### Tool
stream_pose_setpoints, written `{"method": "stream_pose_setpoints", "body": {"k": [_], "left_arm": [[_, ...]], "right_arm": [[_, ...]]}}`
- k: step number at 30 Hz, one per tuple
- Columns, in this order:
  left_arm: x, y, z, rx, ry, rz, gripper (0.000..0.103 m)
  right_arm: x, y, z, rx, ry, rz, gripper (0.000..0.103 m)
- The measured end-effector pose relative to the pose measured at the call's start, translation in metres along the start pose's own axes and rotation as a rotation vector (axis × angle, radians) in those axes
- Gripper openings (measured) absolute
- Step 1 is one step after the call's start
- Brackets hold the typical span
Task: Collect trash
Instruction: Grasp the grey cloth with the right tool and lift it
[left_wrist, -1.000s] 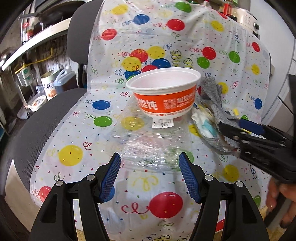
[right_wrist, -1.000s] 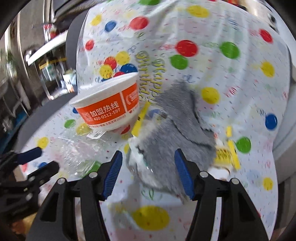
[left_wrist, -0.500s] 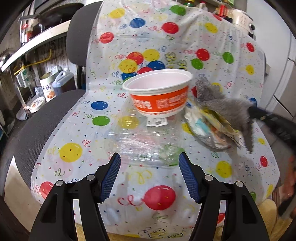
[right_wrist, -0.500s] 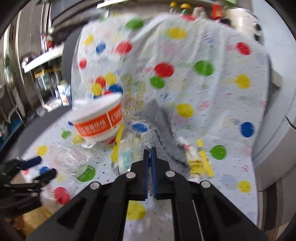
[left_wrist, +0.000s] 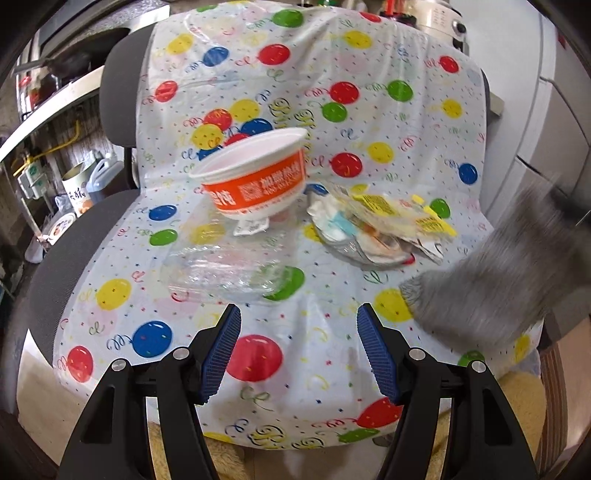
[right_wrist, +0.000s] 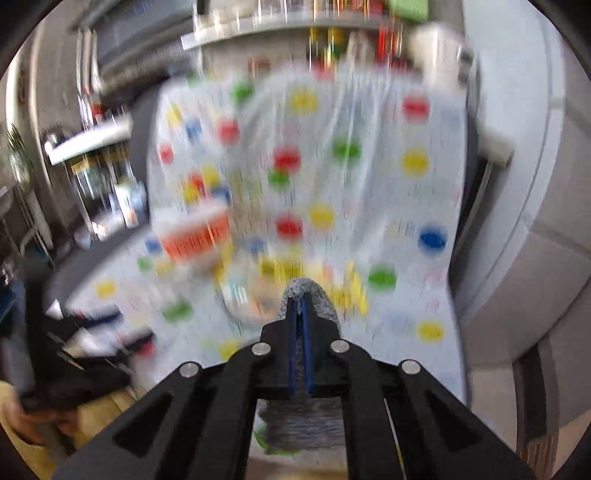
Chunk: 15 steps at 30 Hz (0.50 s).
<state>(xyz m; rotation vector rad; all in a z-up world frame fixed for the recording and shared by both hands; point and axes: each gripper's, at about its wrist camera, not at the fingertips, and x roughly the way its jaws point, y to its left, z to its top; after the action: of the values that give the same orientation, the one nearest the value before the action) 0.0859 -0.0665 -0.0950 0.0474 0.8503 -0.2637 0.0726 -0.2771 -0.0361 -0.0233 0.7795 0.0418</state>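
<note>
Gray sock (right_wrist: 308, 295), fuzzy and apparently limp, hangs pinched in the right gripper (right_wrist: 300, 325); left gripper (left_wrist: 298, 347) gapes empty.

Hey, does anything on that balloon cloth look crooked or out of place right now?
Yes. The orange bowl sits tilted, propped on a crumpled clear plastic container rather than flat on the cloth. Wrappers lie loose beside it.

Grey chair (left_wrist: 122, 88) under balloon-print cover (left_wrist: 369, 122); cluttered shelf (left_wrist: 55, 107) left.
</note>
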Motion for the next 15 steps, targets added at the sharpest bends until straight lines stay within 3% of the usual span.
{"method": "stream_pose_setpoints", "body": {"k": [4, 8, 10, 11, 12, 15], "left_arm": [[0.005, -0.005, -0.004, 0.014, 0.018, 0.004, 0.066], [0.012, -0.005, -0.006, 0.021, 0.032, 0.017, 0.066], [0.014, -0.003, -0.006, 0.016, 0.037, 0.024, 0.066], [0.015, -0.002, -0.005, 0.014, 0.038, 0.028, 0.066], [0.015, 0.0, -0.005, 0.012, 0.037, 0.032, 0.066], [0.015, 0.002, -0.003, 0.006, 0.031, 0.035, 0.066]], "right_arm": [[0.069, -0.014, -0.035, 0.058, 0.192, 0.022, 0.004], [0.094, -0.019, -0.053, 0.08, 0.266, 0.037, 0.008], [0.087, -0.021, -0.05, 0.093, 0.237, 0.055, 0.023], [0.079, -0.022, -0.048, 0.1, 0.208, 0.047, 0.05], [0.068, -0.023, -0.044, 0.1, 0.158, 0.031, 0.067], [0.045, -0.018, -0.036, 0.067, 0.093, 0.024, 0.071]]}}
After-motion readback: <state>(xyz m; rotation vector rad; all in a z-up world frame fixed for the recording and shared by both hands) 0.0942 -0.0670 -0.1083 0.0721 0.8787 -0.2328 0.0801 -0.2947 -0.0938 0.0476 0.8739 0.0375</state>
